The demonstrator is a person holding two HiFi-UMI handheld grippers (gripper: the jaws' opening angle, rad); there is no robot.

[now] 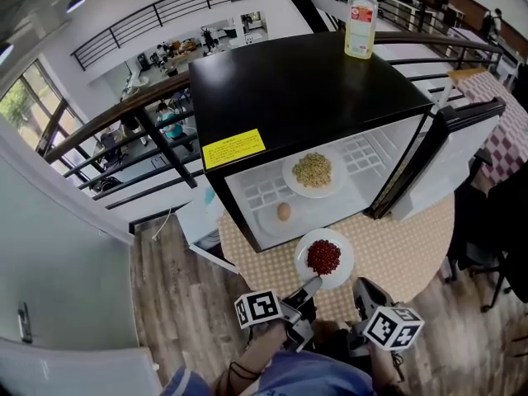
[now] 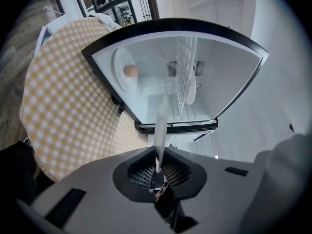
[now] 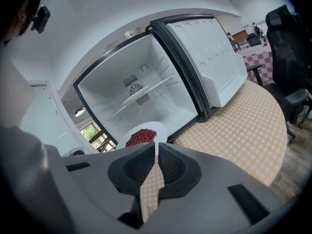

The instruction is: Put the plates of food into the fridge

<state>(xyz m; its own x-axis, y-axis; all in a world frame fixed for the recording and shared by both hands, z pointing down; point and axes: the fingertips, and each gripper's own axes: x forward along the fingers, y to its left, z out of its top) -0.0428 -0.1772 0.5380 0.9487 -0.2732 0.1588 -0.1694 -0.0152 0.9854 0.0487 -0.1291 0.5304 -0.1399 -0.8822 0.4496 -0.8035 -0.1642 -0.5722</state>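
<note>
So the black mini fridge (image 1: pixel 305 89) sits on the round checked table (image 1: pixel 396 246), door swung out to 3 o'clock. The plate of red beans (image 1: pixel 345 258) is just outside it, at the fridge's 6 o'clock. The left gripper (image 2: pixel 157 155), rolled on its side at the plate's 7 o'clock, points nearly level and pinches the rim. The right gripper (image 3: pixel 155 150), at 5 o'clock, tips downward, jaws together on nothing.

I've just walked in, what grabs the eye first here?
A small black-topped fridge stands wide open on a checked table, with a plate of pale beans and an egg inside. Just before it, the left gripper pinches a white plate of red beans. A bottle sits on top.
</note>
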